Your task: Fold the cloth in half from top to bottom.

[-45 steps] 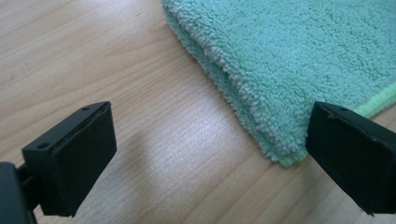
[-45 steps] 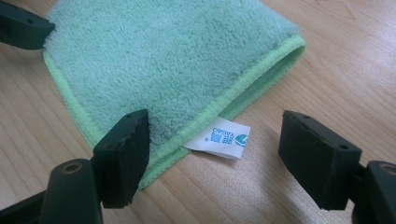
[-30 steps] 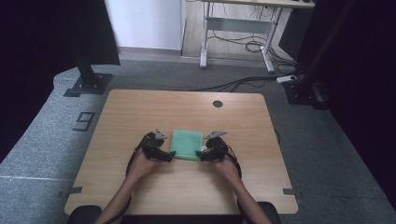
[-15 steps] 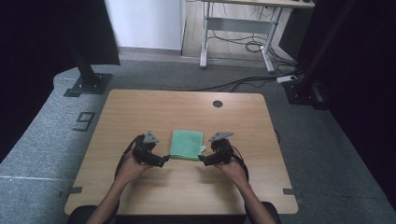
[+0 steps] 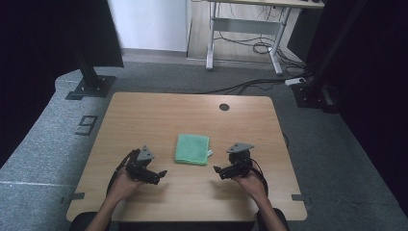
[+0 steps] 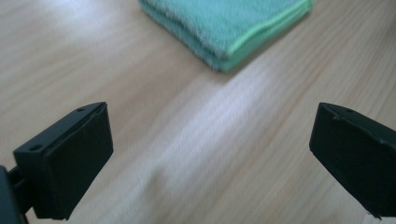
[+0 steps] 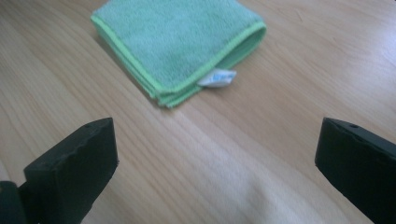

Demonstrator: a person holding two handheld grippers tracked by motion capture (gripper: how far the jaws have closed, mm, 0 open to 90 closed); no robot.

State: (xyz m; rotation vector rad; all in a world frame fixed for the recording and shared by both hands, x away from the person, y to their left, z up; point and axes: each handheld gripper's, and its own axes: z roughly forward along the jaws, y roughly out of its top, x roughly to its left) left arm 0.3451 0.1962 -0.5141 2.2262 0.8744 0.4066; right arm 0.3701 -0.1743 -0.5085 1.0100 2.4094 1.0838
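A pale wooden table (image 5: 144, 115) stands on grey carpet (image 5: 57, 125), with a round hole (image 5: 224, 107) near its far edge and a desk frame (image 5: 245, 43) beyond. A folded green cloth (image 5: 192, 149) lies flat near the table's middle, with bare wood all around it.

The left gripper (image 5: 156, 174) and right gripper (image 5: 219, 169) sit well apart on either side of the cloth, nearer the front edge, touching nothing. Both have jaws spread wide and empty; the right jaws have just been opening.

The right gripper view shows a small white tag (image 7: 217, 78) at the cloth's (image 7: 177, 42) corner; the left gripper view shows the cloth's (image 6: 229, 23) stacked folded edges.
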